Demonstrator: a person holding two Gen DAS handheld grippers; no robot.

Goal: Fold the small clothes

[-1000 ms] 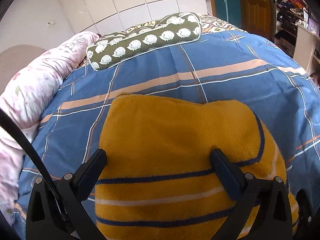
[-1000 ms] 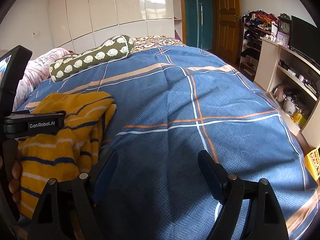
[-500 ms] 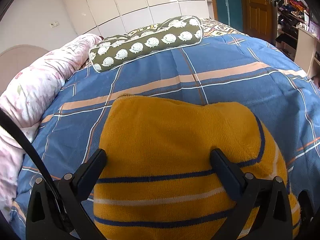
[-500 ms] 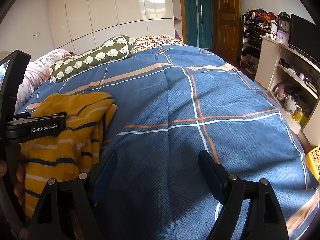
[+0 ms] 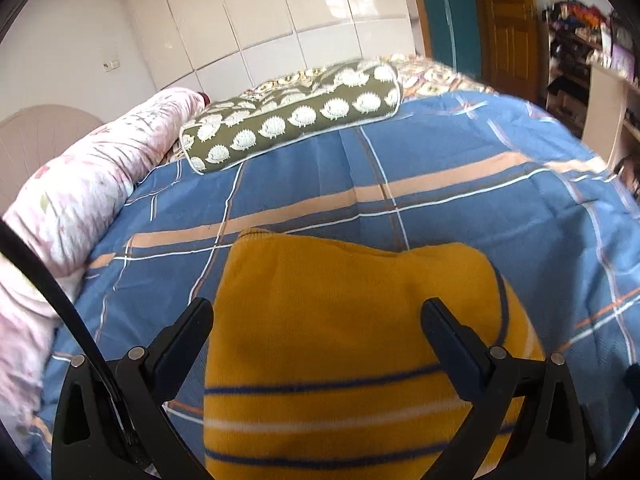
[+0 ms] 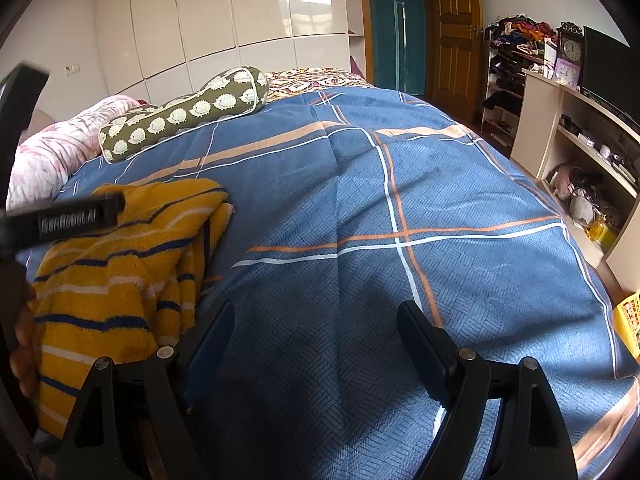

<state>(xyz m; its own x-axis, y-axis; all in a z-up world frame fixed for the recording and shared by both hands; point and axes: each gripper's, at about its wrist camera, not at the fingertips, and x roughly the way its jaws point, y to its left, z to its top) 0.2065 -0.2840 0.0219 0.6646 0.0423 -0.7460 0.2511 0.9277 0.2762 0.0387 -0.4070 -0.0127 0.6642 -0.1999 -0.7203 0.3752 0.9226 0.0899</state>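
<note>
Both tongs released over the bed.
The left gripper (image 5: pixel 318 330) gaped above the folded yellow striped garment (image 5: pixel 352 344); the right gripper (image 6: pixel 316 334) hung spread above bare blue bedspread (image 6: pixel 400 200), garment to its left.

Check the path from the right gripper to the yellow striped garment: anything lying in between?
Nothing visible does. The right gripper is open over bare blue bedspread, and the yellow striped garment lies just to its left. The green bolster pillow sits far behind.
</note>
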